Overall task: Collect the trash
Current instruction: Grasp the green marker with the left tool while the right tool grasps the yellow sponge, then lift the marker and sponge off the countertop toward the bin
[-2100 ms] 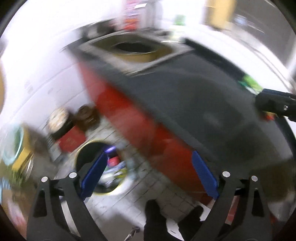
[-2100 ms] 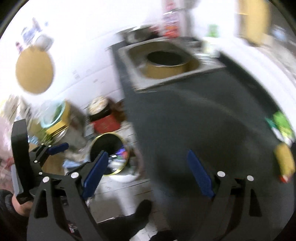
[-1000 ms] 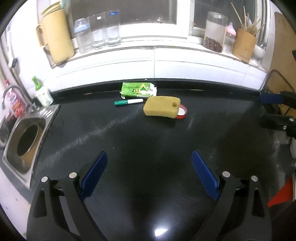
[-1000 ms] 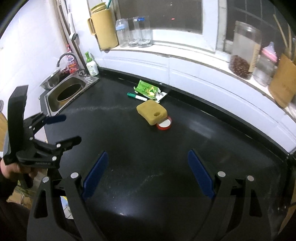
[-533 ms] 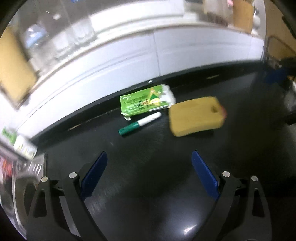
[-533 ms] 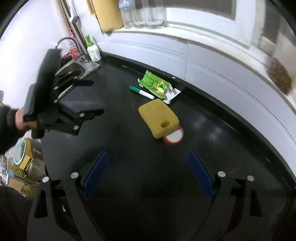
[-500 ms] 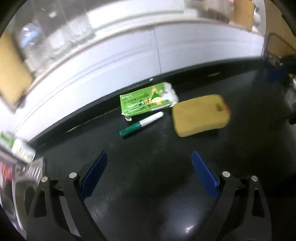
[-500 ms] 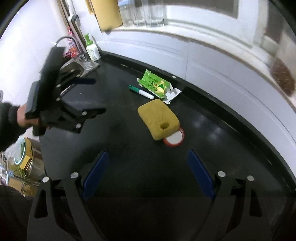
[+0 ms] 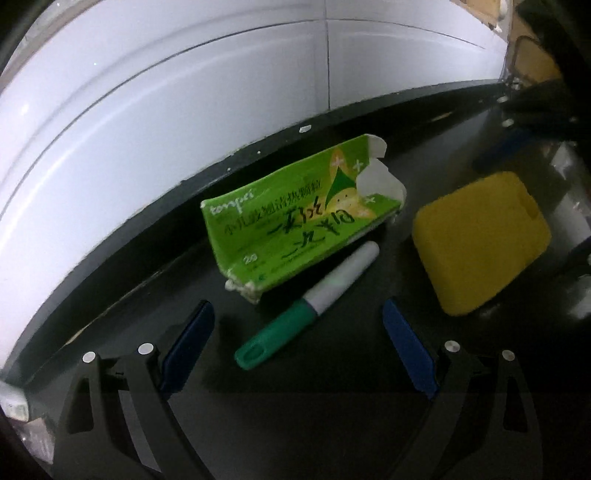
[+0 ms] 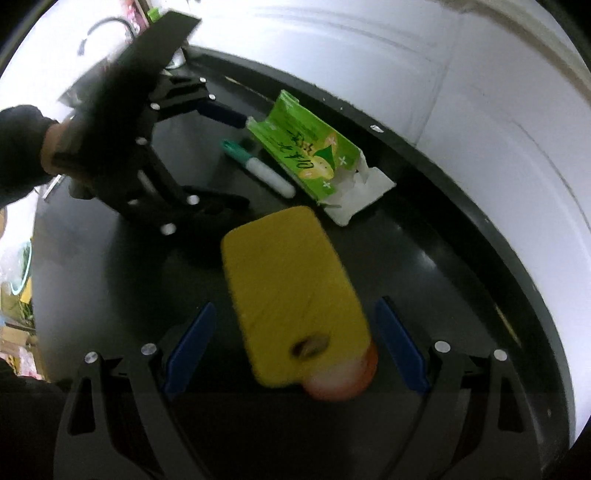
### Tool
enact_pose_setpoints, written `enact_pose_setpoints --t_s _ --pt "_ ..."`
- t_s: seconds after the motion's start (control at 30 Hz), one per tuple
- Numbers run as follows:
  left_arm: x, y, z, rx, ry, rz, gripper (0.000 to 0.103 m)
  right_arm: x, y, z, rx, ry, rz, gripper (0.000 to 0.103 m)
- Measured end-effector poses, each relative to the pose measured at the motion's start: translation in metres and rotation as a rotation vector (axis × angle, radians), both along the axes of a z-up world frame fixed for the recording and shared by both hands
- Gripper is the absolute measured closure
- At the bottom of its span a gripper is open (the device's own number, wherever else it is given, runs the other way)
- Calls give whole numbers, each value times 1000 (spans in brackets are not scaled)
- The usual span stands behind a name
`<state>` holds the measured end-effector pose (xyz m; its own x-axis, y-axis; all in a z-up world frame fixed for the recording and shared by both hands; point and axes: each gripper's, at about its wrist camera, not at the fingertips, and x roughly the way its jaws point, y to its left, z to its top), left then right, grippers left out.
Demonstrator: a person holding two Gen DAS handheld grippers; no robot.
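Note:
A torn green carton lies on the black countertop near the white wall. A green-and-white marker lies in front of it. My left gripper hangs open low over the marker's green cap, touching nothing. A yellow sponge rests partly on a red-rimmed lid. My right gripper stands open with the sponge's near end between its blue pads, which stand off the sponge's sides.
The white tiled wall runs close behind the carton. A sink tap shows at the far left of the right wrist view. A hand in a dark sleeve holds the left gripper. Bare counter lies left of the sponge.
Both grippers came down and forward toward the counter's back. The left one closed in on the marker and carton; the right one sank until the sponge lay between its jaws.

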<state>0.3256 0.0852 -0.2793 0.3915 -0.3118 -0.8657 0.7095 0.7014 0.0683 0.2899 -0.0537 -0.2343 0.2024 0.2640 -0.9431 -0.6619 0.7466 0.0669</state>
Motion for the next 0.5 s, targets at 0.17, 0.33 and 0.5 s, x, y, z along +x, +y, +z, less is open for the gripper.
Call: enact_pose_setpoints --t_s 0.17,0.33,0.5 --pt "-11 1 3 -55 18 -33 37 8 7 -16 -6 40 57 35" --pt "-25 -3 8 -36 22 -13 79 -3 11 -16 -7 16 103 48" --pt "-48 -8 15 -8 61 36 90 -20 6 0 6 -10 96 55"
